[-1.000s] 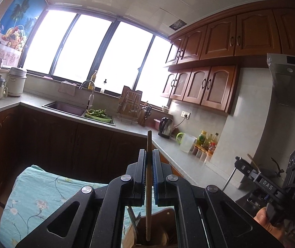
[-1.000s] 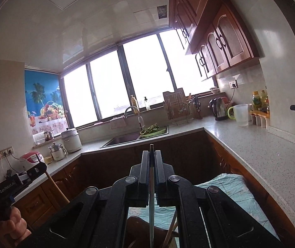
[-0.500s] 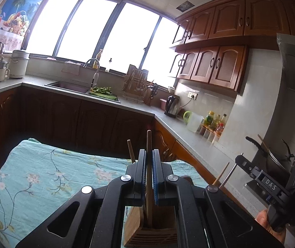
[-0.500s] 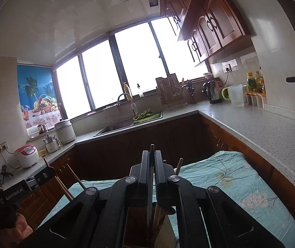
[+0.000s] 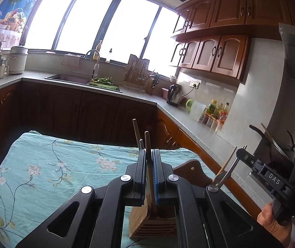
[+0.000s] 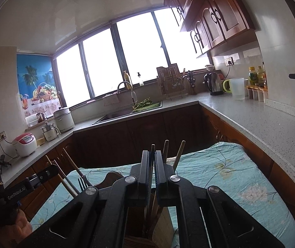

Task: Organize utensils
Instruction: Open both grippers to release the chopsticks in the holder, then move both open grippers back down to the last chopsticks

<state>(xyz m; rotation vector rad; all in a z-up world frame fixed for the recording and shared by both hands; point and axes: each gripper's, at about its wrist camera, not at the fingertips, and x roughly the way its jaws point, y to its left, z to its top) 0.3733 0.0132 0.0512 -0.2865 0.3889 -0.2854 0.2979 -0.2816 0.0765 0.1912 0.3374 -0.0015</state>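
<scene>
A wooden utensil holder stands on the floral teal cloth. My left gripper is shut on a wooden-handled utensil whose lower end is down in the holder. My right gripper is shut on a thin dark utensil that also reaches down into the holder. Other wooden handles stand in the holder. The right gripper also shows in the left wrist view, and the left gripper in the right wrist view, beside a fork.
A wooden board lies behind the holder. Grey countertops run along the back and right, with a sink, kettle, jug, bottles and a pan. Dark cabinets stand below.
Both grippers have tilted down and lowered their utensils further into the holder; the cloth and holder now show more fully.
</scene>
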